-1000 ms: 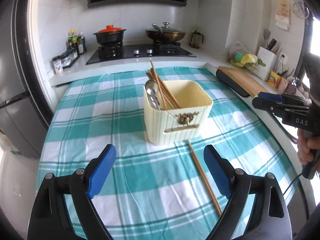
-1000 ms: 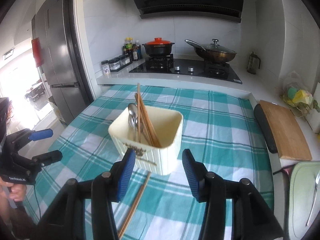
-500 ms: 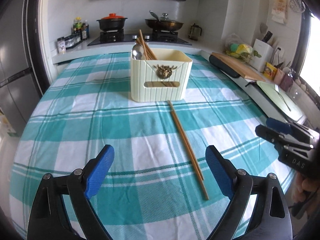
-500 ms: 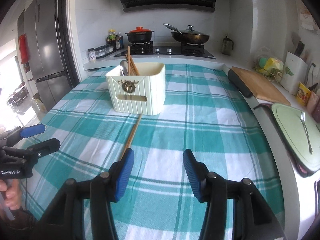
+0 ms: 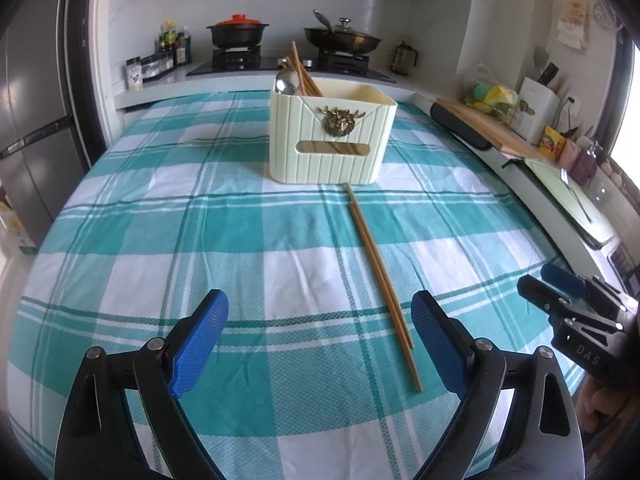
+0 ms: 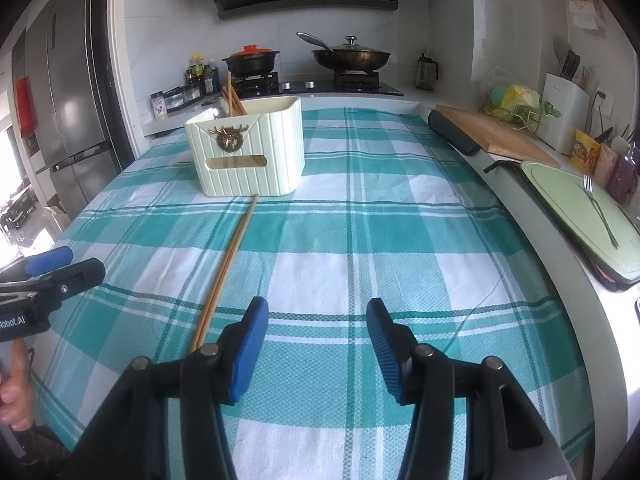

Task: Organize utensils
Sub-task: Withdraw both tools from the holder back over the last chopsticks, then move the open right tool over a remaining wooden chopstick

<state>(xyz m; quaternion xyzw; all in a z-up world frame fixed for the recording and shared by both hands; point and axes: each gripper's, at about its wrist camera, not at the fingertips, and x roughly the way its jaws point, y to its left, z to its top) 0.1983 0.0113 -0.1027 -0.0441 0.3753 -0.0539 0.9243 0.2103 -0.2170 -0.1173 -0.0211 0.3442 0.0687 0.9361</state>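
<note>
A cream utensil holder [image 5: 332,136] [image 6: 248,152] stands on the checked tablecloth [image 5: 200,240] and holds a spoon [image 5: 285,80] and several chopsticks [image 5: 302,70]. A loose pair of wooden chopsticks [image 5: 380,276] [image 6: 226,264] lies on the cloth in front of the holder. My left gripper [image 5: 320,344] is open and empty, low near the table's front edge, with the chopsticks' near end just inside its right finger. My right gripper [image 6: 314,348] is open and empty, to the right of the chopsticks. Each gripper also shows in the other's view [image 5: 560,292] [image 6: 56,268].
A stove with a red-lidded pot [image 5: 238,32] and a wok [image 5: 342,40] stands behind the table. A wooden cutting board [image 6: 496,132] and a green board with a fork [image 6: 600,208] lie on the counter at right. A fridge [image 6: 68,112] stands at left.
Both grippers have pulled back from the holder and dropped toward the table's front edge; over the last half second they crept slightly forward again. Both stayed open.
</note>
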